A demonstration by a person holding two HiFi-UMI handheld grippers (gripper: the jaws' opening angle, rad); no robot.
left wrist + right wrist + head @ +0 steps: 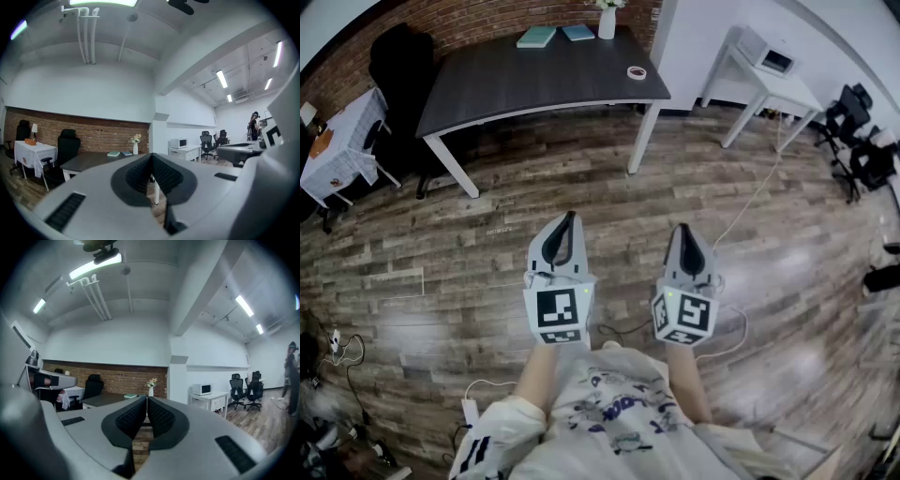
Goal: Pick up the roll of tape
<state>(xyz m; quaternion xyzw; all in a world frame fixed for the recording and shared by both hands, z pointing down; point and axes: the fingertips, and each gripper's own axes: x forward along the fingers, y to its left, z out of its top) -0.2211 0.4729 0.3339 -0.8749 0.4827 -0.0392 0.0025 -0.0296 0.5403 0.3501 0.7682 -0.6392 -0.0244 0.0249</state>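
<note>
The roll of tape [637,72] is a small pale ring lying near the right front corner of the dark table [516,84], far across the wooden floor. My left gripper [571,217] and right gripper [683,229] are held side by side, level, well short of the table and pointing toward it. Both are shut with nothing between the jaws. In the left gripper view the left gripper [151,156] has its black pads meeting at the tips, with the table [93,161] beyond. The right gripper [146,399] looks the same in its own view. Neither gripper view shows the tape.
On the table's far edge stand a white vase [607,21] and two books [536,37]. A white side table [787,89] with a microwave [766,52] stands at the right. Office chairs [853,122], a black chair [398,61] and a cloth-covered small table [342,141] flank the floor. Cables [750,202] trail across it.
</note>
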